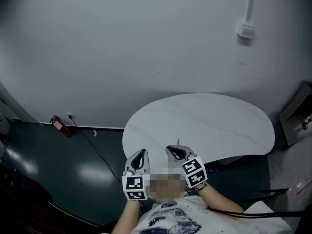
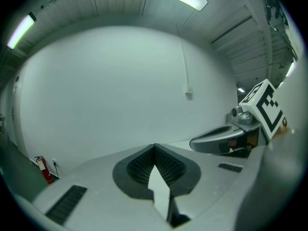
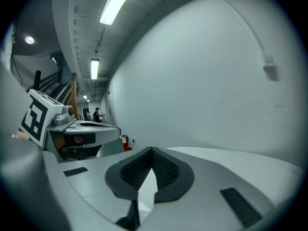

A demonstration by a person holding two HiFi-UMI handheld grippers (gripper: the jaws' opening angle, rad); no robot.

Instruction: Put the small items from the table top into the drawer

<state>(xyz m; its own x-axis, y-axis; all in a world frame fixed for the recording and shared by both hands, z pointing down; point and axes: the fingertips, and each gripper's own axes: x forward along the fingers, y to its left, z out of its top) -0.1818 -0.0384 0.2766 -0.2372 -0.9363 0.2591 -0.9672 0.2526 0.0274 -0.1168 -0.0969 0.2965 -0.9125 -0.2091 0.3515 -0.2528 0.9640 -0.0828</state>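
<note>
The white rounded table top lies in front of me and looks bare apart from a thin pink sliver near its front edge. My left gripper is held close to my chest at the table's near edge, jaws shut with nothing between them. Beside it, my right gripper is also shut and empty, its tip just short of the pink sliver. In the left gripper view the ribbed pads meet against the wall, with the right gripper alongside. The right gripper view shows its own pads closed.
A dark cabinet-like unit stands right of the table. A red fire extinguisher and a cable lie on the dark floor by the white wall. A wall box hangs high up. Dark furniture legs show at the lower right.
</note>
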